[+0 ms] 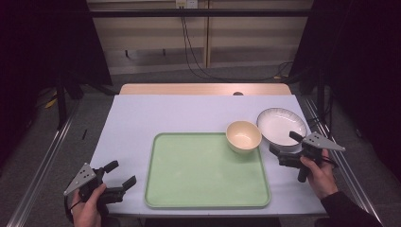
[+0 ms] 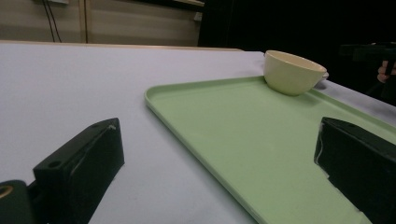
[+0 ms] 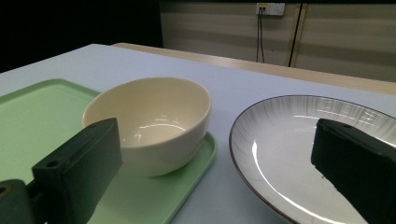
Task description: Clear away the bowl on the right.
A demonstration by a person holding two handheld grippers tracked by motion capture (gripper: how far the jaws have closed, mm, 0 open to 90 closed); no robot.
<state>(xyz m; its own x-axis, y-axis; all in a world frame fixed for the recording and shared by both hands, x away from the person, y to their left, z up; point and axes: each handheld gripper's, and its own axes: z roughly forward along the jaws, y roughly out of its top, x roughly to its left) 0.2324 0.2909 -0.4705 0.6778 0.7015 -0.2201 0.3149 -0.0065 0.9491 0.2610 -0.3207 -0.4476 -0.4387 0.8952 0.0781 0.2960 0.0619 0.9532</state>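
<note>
- A pale table top [image 1: 142,118] stood on a grey floor before a wood-panelled wall, dark at both sides.
- A green tray [image 1: 198,175] lay near its front edge.
- The cream bowl [image 1: 243,136] sat in the tray's far right corner; the white plate [image 1: 279,124] lay just right of the tray.
- The right gripper [image 1: 289,147], jaws wide apart and empty, was at the plate's near rim.
- The left gripper [image 1: 120,174], also wide open and empty, was left of the tray.

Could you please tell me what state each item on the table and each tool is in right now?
Left tool: open, holding nothing, near the table's left front edge.
Right tool: open, holding nothing, at the plate's near rim.
Bowl: upright, empty, on the tray's far right corner.
Plate: empty, on the table right of the tray.
Tray: flat on the table, bearing the bowl.
</note>
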